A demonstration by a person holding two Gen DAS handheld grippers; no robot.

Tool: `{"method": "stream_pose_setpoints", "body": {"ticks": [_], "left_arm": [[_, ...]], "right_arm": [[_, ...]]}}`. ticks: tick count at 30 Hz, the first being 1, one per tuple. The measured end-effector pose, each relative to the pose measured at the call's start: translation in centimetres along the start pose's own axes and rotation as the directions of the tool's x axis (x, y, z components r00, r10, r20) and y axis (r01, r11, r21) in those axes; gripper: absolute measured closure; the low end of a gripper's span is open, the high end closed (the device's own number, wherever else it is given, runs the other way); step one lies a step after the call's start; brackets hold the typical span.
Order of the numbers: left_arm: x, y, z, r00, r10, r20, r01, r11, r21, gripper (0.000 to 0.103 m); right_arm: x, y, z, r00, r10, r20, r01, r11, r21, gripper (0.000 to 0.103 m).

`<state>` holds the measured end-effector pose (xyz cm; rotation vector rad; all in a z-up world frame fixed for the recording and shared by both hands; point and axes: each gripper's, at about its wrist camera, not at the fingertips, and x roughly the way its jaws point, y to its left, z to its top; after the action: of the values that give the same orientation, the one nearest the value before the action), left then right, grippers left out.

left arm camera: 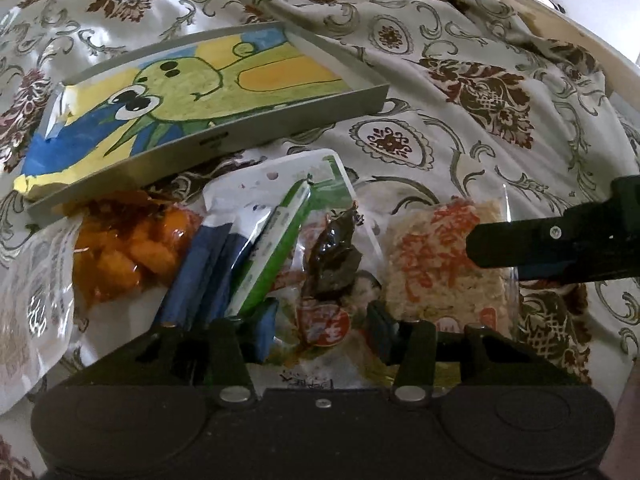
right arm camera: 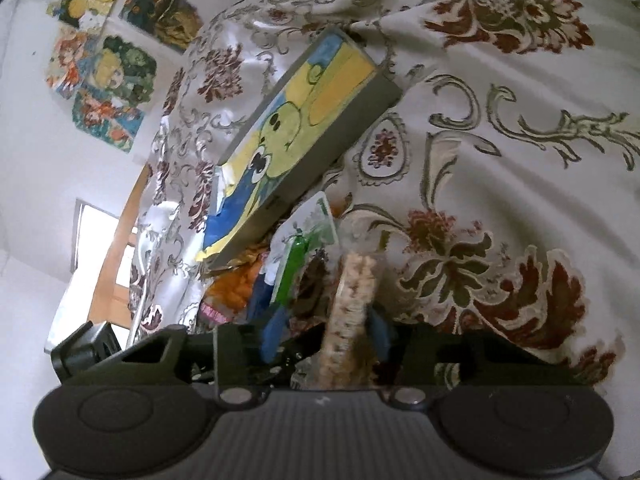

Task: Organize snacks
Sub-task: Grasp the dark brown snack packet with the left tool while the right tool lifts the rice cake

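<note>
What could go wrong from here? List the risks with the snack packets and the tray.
1. The right hand-held gripper has the puffed rice bar edge-on between its fingers; squeezing could crumble it.
2. The left hand-held gripper straddles the dark snack packet amid overlapping packets, so the green packet may drag along.
3. The tray sits on rumpled cloth and may tip.

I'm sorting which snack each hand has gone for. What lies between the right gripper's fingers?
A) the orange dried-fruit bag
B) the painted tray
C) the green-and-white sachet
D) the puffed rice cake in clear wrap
D: in the right wrist view the puffed rice cake stands edge-on between the fingers of the right gripper, while the painted tray lies further off on the cloth.
</note>
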<state>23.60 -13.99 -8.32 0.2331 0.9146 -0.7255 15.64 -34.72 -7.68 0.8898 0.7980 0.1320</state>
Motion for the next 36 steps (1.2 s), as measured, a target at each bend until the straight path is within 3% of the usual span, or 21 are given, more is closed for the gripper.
{"method": "stream_pose_setpoints", "body": {"ticks": [6, 7, 8, 9, 12, 22, 36], "left_arm": [[0.5, -0.9, -0.2, 0.999, 0.051, 0.013, -0.051, 0.999, 0.009, 0.053], [0.4, -1.1, -0.3, 0.998, 0.062, 0.017, -0.062, 0.998, 0.013, 0.053], [0.3, -1.3, -0.3, 0.997, 0.076, 0.023, -0.076, 0.997, 0.014, 0.054], [0.2, -1.3, -0.4, 0.996, 0.08, 0.027, -0.08, 0.997, 0.008, 0.054], [-0.3, -1.4, -0.8, 0.995, 0.093, 0.042, -0.092, 0.995, -0.023, 0.054], [-2.6, -1.6, -2.4, 0.992, 0.093, 0.083, -0.084, 0.991, -0.108, 0.055], [-4.5, -2.5, -4.6, 0.988, 0.112, 0.106, -0.099, 0.987, -0.124, 0.056]], "right_arm": [[1.1, 0.0, -0.2, 0.997, -0.069, -0.037, 0.068, 0.997, -0.02, 0.051], [1.3, -0.2, -0.2, 0.996, -0.079, -0.043, 0.079, 0.997, -0.013, 0.058], [1.3, -0.4, -0.2, 0.994, -0.093, -0.048, 0.093, 0.996, -0.004, 0.073], [1.4, -0.7, -0.2, 0.993, -0.103, -0.05, 0.103, 0.995, 0.007, 0.076], [1.0, -0.7, -0.3, 0.995, -0.09, -0.044, 0.09, 0.996, 0.011, 0.078], [-1.3, 3.3, -1.4, 0.989, -0.126, 0.082, 0.141, 0.963, -0.231, 0.084], [-3.0, 3.6, -1.3, 0.982, -0.114, 0.153, 0.146, 0.964, -0.222, 0.085]]}}
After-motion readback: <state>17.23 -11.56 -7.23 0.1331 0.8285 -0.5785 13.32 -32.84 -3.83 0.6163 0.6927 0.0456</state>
